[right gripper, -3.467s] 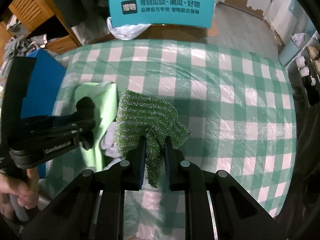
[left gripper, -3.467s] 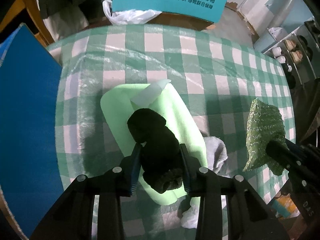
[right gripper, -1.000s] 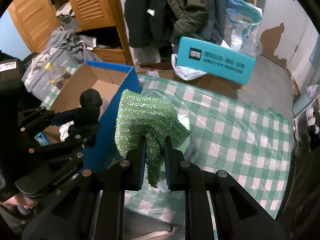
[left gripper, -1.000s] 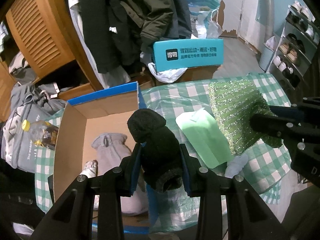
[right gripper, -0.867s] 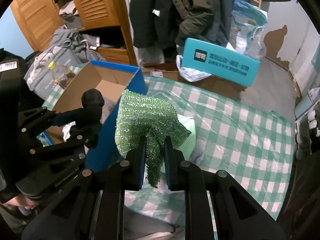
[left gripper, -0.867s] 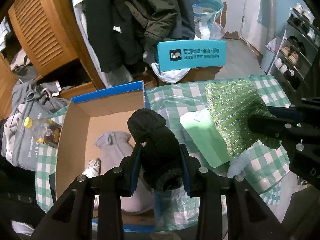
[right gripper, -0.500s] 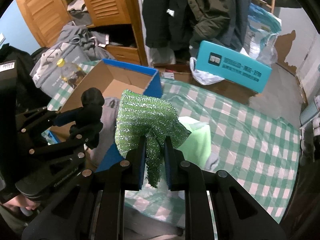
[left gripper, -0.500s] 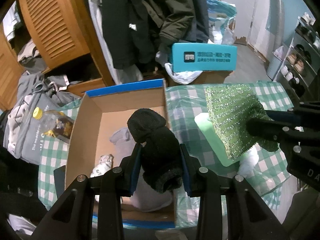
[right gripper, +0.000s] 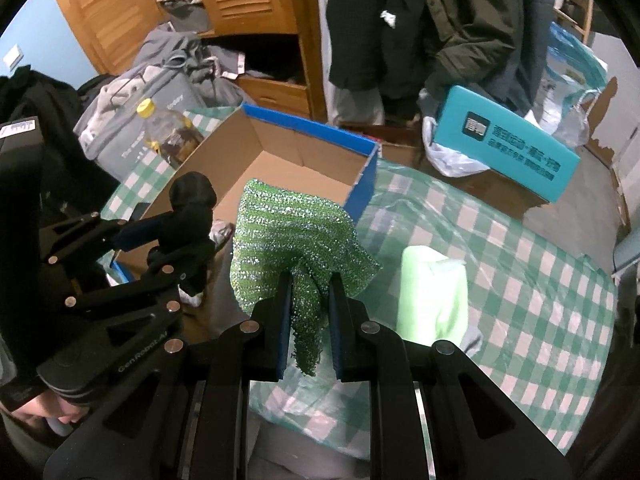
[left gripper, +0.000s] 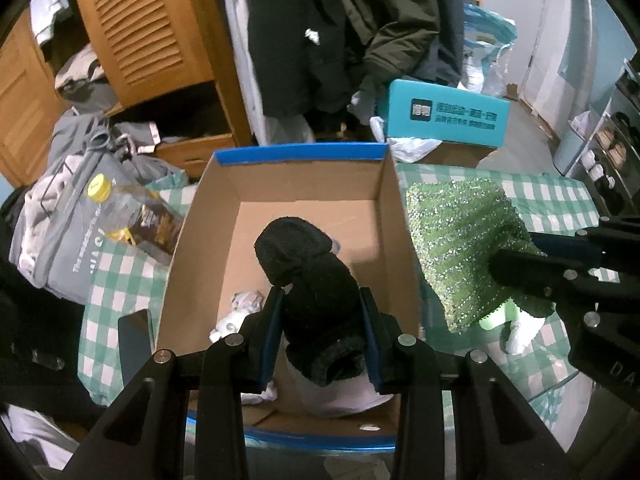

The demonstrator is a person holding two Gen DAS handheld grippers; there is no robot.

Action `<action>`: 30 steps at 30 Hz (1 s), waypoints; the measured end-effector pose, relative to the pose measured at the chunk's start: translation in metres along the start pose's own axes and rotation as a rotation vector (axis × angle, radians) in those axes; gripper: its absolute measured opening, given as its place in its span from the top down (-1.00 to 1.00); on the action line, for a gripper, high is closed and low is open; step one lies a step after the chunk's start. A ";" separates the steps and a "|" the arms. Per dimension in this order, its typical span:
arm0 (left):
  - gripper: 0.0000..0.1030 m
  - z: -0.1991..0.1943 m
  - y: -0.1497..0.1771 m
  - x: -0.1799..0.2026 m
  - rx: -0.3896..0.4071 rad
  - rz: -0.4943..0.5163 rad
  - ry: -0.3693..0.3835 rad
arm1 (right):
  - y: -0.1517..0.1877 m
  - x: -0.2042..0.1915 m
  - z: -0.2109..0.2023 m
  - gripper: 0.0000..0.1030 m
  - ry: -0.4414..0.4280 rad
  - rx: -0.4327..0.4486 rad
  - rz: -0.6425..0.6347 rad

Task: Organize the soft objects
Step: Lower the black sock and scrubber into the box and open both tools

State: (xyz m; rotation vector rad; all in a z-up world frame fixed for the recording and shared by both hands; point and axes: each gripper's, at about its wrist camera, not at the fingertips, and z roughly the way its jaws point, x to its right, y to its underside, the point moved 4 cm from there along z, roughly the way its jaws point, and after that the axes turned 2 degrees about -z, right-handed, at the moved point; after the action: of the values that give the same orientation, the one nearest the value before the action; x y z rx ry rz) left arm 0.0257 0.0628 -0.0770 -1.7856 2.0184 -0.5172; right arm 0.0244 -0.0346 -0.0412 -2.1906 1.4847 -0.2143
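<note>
Black sock [left gripper: 316, 292], clenched in the left gripper [left gripper: 322, 336] jaws, hangs mid-frame over the cardboard box [left gripper: 296, 188], while the right gripper [right gripper: 308, 320] jaws clamp the green scouring cloth [right gripper: 296, 236].

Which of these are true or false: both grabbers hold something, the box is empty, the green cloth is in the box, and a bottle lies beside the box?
1. Both hold something. True: the left gripper grips a black sock, the right gripper a sparkly green cloth.
2. The cardboard box is empty. False: pale clothing lies inside.
3. The green cloth is in the box. False: it hangs from the fingers.
4. A bottle lies beside the box. True.
</note>
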 end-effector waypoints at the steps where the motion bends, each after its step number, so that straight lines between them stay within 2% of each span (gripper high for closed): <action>1: 0.30 0.002 0.001 -0.004 -0.007 -0.010 0.002 | -0.001 -0.003 0.003 0.72 -0.001 -0.005 -0.003; 21: 0.30 0.028 0.009 -0.059 -0.058 -0.098 -0.043 | -0.021 -0.042 0.050 0.72 -0.031 -0.076 -0.044; 30: 0.28 0.040 0.015 -0.069 -0.096 -0.120 -0.059 | -0.028 -0.051 0.068 0.72 -0.069 -0.098 -0.031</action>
State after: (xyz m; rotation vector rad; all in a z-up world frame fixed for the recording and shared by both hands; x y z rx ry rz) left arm 0.0419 0.1327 -0.1157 -1.9646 1.9348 -0.4040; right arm 0.0541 0.0407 -0.0806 -2.2749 1.4529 -0.0769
